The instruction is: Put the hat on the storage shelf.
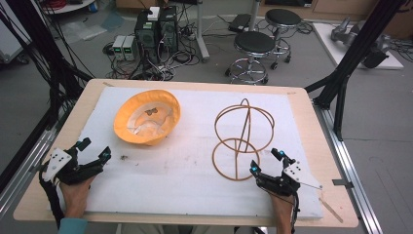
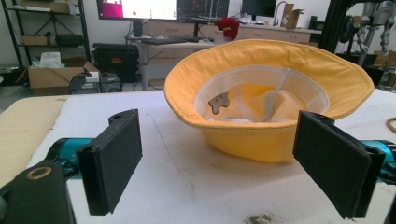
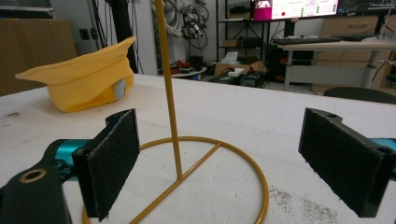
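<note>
— So, how do the two claws stand?

— Both wide apart and holding nothing. The left claw (image 1: pixel 92 150) rests low at the near left of the table (image 1: pixel 302 105), on the white sheet (image 1: pixel 185 165) that covers most of it. The person's left hand (image 1: pixel 75 190) comes in from the bottom edge behind it. In the left gripper view its two black padded jaws stand far from each other, with bare sheet between them.

— And the right one?

— The right claw (image 1: pixel 267 161) sits at the near right, just as wide, with the right hand (image 1: pixel 282 204) behind it. It is just beside the base ring of the wire hat stand (image 1: pixel 241 139). In the right gripper view the stand's upright rod (image 3: pixel 169 93) rises between the jaws but farther off, and the base ring (image 3: pixel 252 172) curves across the sheet in front of them. Neither jaw touches the wire as far as I can tell.

— Where is the hat?

— The yellow bucket hat (image 1: pixel 147 117) lies upside down on the sheet, at the far left of the middle, well apart from the stand. Its opening faces up, showing the pale lining and a small label inside. It lies ahead of the left claw, clear of both jaws; in the left gripper view the hat (image 2: pixel 266 93) sits between and beyond them.

— Anything else on the sheet?

— A small dark smudge (image 1: pixel 123 157) near the left claw. Beyond the table, on the floor, stand two black stools (image 1: pixel 255 48) and some computer boxes (image 1: pixel 156 29) amid cables.
</note>
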The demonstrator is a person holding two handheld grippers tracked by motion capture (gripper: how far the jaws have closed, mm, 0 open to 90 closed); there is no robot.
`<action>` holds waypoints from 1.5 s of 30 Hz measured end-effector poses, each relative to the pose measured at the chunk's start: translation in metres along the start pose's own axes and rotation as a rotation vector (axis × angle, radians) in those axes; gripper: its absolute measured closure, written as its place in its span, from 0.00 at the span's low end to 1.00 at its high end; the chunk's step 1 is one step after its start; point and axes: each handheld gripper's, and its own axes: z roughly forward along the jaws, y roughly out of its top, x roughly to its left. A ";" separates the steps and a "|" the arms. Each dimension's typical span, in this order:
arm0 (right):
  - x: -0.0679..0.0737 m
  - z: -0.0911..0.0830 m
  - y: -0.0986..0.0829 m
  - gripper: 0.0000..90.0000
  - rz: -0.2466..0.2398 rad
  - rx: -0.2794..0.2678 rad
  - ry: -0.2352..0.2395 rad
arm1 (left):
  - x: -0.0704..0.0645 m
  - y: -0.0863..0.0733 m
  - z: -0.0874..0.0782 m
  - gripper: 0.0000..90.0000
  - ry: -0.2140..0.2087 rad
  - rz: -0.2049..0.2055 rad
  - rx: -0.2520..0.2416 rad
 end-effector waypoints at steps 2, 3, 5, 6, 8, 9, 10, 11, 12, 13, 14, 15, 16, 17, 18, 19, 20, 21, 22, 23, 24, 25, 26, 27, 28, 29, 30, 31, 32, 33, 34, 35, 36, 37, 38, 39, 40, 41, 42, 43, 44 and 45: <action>0.000 0.000 0.000 0.13 0.002 0.004 0.000 | 0.000 0.000 0.000 0.18 -0.002 0.005 0.001; 0.000 0.000 0.000 0.13 0.002 0.004 0.000 | 0.000 0.000 0.000 0.18 -0.002 0.005 0.001; 0.000 0.000 0.000 0.13 -0.003 0.002 0.001 | -0.001 0.000 0.000 0.18 -0.001 0.008 -0.003; 0.001 0.000 0.000 0.13 0.004 0.002 0.000 | -0.001 0.000 0.000 0.18 -0.002 0.010 -0.007; 0.000 0.000 0.000 0.13 0.003 0.002 0.001 | -0.001 0.000 0.000 0.18 -0.002 0.009 -0.010; 0.000 0.000 0.000 0.13 0.003 0.002 0.001 | -0.001 0.000 0.000 0.18 -0.002 0.009 -0.010; 0.000 0.000 0.000 0.13 0.004 0.003 0.001 | -0.001 0.000 -0.001 0.18 -0.002 0.014 -0.008; 0.000 0.000 0.000 0.13 0.004 0.003 0.001 | -0.001 0.000 -0.001 0.18 -0.002 0.014 -0.008; 0.000 0.000 0.000 0.13 0.004 0.004 0.001 | -0.002 0.000 -0.001 0.18 -0.002 0.018 -0.007; 0.000 0.000 0.000 0.13 0.004 0.004 0.001 | -0.002 0.000 -0.001 0.18 -0.002 0.018 -0.007; 0.000 0.000 0.000 0.13 0.006 0.006 0.000 | -0.002 0.000 0.000 0.18 -0.002 0.017 -0.008; 0.000 0.000 0.000 0.13 0.006 0.006 0.000 | -0.002 0.000 0.000 0.18 -0.002 0.017 -0.008; 0.000 0.000 0.000 0.13 0.003 0.003 -0.002 | -0.002 0.000 0.000 0.18 0.000 0.016 -0.004; 0.000 0.000 0.000 0.13 0.006 0.005 0.000 | -0.002 0.000 0.000 0.18 0.000 0.016 -0.004; 0.000 0.000 0.000 0.13 0.006 0.006 0.000 | -0.002 0.000 0.000 0.18 0.000 0.015 -0.001; 0.000 0.000 0.000 0.13 0.006 0.006 0.000 | -0.002 0.000 0.000 0.18 0.000 0.015 -0.001; 0.000 0.000 0.000 0.13 0.007 0.007 0.000 | -0.002 0.000 0.000 0.18 0.000 0.016 -0.001; 0.000 0.000 0.000 0.13 0.007 0.007 0.000 | -0.002 0.000 0.000 0.18 0.000 0.016 -0.001; 0.000 0.000 0.000 0.13 0.008 0.006 -0.002 | -0.002 0.000 0.000 0.18 0.003 0.017 0.000; 0.000 0.000 0.000 0.13 0.004 0.006 0.000 | -0.002 0.000 0.001 0.18 0.003 0.018 0.000; 0.000 0.000 0.000 0.13 0.001 0.004 0.001 | -0.003 0.000 0.001 0.18 0.001 0.024 0.003; 0.000 0.000 0.000 0.13 0.001 0.004 0.001 | -0.003 0.000 0.001 0.17 0.001 0.024 0.003; 0.000 0.000 0.000 0.13 -0.001 0.006 0.003 | -0.003 0.000 0.001 0.18 0.001 0.027 0.003; 0.000 0.000 0.000 0.13 -0.001 0.006 0.003 | -0.003 0.000 0.001 0.18 0.001 0.027 0.003; 0.000 0.001 0.000 0.13 -0.005 0.005 0.001 | -0.003 0.000 0.001 0.18 0.000 0.027 0.004; 0.001 0.001 0.000 0.13 -0.001 0.006 0.001 | -0.003 0.000 0.001 0.18 0.000 0.027 0.004; 0.001 0.001 0.000 0.13 -0.001 0.006 0.000 | -0.003 0.000 0.001 0.18 -0.001 0.026 0.008; 0.001 0.001 0.000 0.13 -0.001 0.006 0.000 | -0.003 0.000 0.001 0.18 -0.001 0.026 0.008; 0.000 0.001 0.000 0.13 -0.003 0.005 -0.001 | -0.003 0.000 0.002 0.18 0.000 0.025 0.011; 0.000 0.001 0.000 0.13 -0.003 0.005 -0.001 | -0.002 0.001 0.002 0.18 0.002 0.021 0.017; 0.000 0.001 0.000 0.13 -0.005 0.005 -0.001 | -0.002 0.001 0.003 0.18 0.001 0.018 0.027; 0.000 0.001 0.000 0.13 -0.005 0.005 -0.001 | -0.002 0.002 0.004 0.18 -0.001 0.013 0.038; 0.001 0.001 0.000 0.13 -0.001 0.009 -0.001 | -0.001 0.002 0.005 0.18 -0.004 0.014 0.055; 0.001 0.001 0.000 0.13 -0.001 0.009 -0.001 | -0.001 0.003 0.006 0.18 -0.002 0.016 0.072; 0.001 0.001 0.000 0.13 0.000 0.006 -0.001 | -0.001 0.004 0.007 0.18 0.003 0.025 0.078; 0.001 0.001 0.000 0.13 0.000 0.006 -0.001 | -0.001 0.004 0.007 0.18 0.003 0.025 0.078; 0.000 0.001 0.000 0.13 -0.001 0.005 0.001 | 0.000 0.005 0.007 0.18 0.003 0.025 0.077; 0.000 0.001 0.000 0.13 -0.001 0.005 0.001 | 0.000 0.007 0.007 0.18 0.001 0.017 0.069; 0.000 0.001 0.000 0.13 0.002 0.008 0.001 | 0.002 0.012 0.008 0.18 0.003 0.018 0.069; 0.000 0.001 0.000 0.13 0.002 0.008 0.001 | 0.002 0.012 0.008 0.18 0.003 0.018 0.069; 0.000 0.001 0.000 0.13 -0.001 0.008 0.001 | 0.002 0.019 0.011 0.18 -0.007 0.024 0.084; 0.000 0.001 0.000 0.13 -0.001 0.008 0.001 | 0.002 0.019 0.011 0.18 -0.007 0.024 0.084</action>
